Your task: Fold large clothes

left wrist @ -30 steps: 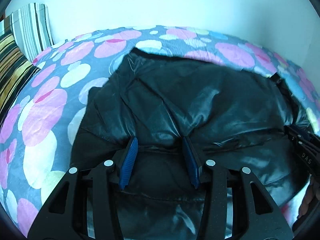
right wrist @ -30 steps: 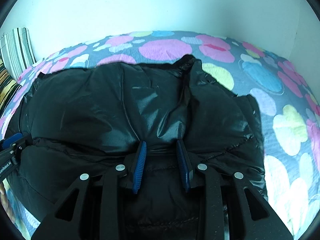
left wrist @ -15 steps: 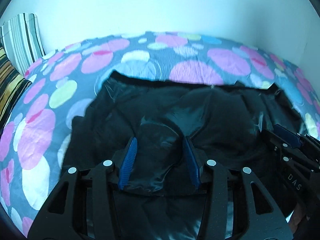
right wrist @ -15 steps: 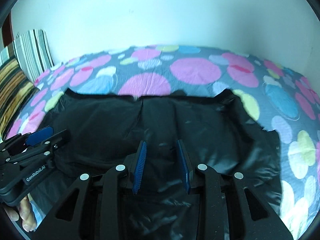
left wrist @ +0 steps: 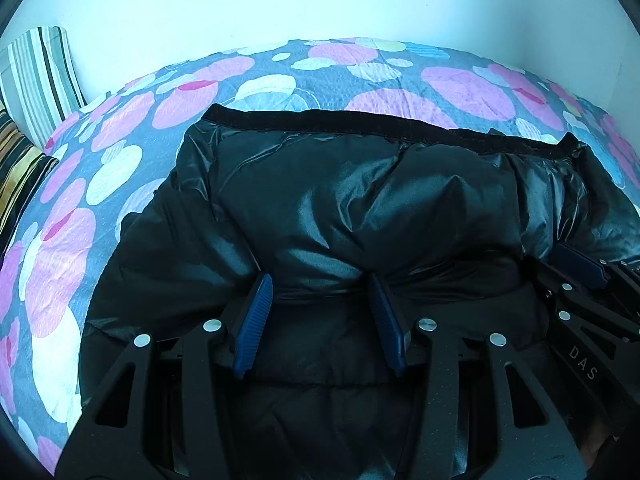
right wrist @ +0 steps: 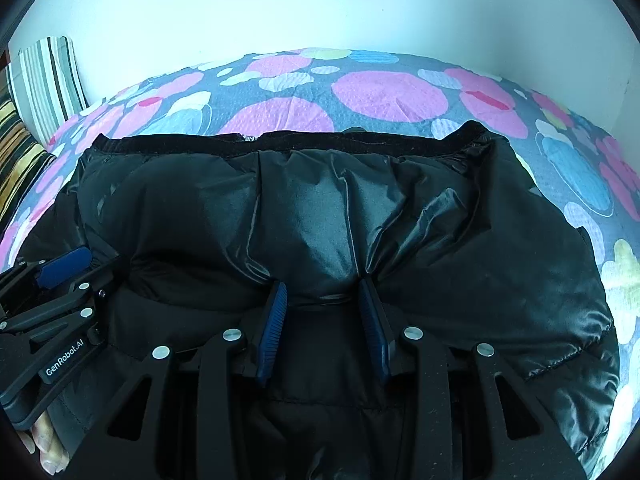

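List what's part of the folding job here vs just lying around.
In play: black puffer jacket, left gripper, right gripper, both with jacket fabric between their fingers.
Just there: floral bedspread, striped pillows, white wall.

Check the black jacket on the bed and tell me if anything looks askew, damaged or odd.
Nothing looks damaged. The black jacket lies folded on the spotted bedspread, its ribbed hem fairly straight along the far edge. Only the puffy fabric bunches into creases around the right gripper and left gripper.
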A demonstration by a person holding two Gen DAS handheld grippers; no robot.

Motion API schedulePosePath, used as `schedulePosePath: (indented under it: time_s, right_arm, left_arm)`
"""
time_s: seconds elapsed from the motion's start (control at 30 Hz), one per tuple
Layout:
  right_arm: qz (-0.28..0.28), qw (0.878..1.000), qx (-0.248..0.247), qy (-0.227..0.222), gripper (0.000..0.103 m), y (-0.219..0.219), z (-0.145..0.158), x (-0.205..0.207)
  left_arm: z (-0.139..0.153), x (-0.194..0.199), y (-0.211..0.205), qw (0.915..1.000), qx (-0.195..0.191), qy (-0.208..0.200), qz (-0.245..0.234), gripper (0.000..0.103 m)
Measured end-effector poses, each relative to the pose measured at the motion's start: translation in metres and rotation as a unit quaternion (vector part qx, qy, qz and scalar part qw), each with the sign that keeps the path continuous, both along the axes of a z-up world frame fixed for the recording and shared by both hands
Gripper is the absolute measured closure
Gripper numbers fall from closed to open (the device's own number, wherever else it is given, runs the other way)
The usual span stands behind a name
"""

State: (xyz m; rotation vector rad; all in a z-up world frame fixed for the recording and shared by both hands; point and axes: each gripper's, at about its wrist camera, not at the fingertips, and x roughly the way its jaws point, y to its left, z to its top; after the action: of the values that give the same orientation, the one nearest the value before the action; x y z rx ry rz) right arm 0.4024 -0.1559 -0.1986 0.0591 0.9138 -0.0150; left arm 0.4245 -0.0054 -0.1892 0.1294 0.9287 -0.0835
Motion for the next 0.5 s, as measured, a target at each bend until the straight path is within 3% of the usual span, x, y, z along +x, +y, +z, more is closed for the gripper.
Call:
schedulePosePath:
  time_s: [0.33, 0.5]
  right_arm:
    - [0.001, 1.000, 0.009, -0.022, 0.062, -0.001, 0.023, -0.016]
    - [0.013, 0.998, 0.008, -0.060, 0.051, -0.003, 0.049, -0.047]
  left_arm:
    - [0.026, -0.019, 0.009, 0.9998, -0.013, -0.014, -0.006, 0.053]
    - [0.044, -0.048, 0.032, 0.9990, -0.018, -0.039, 0.006, 0.041]
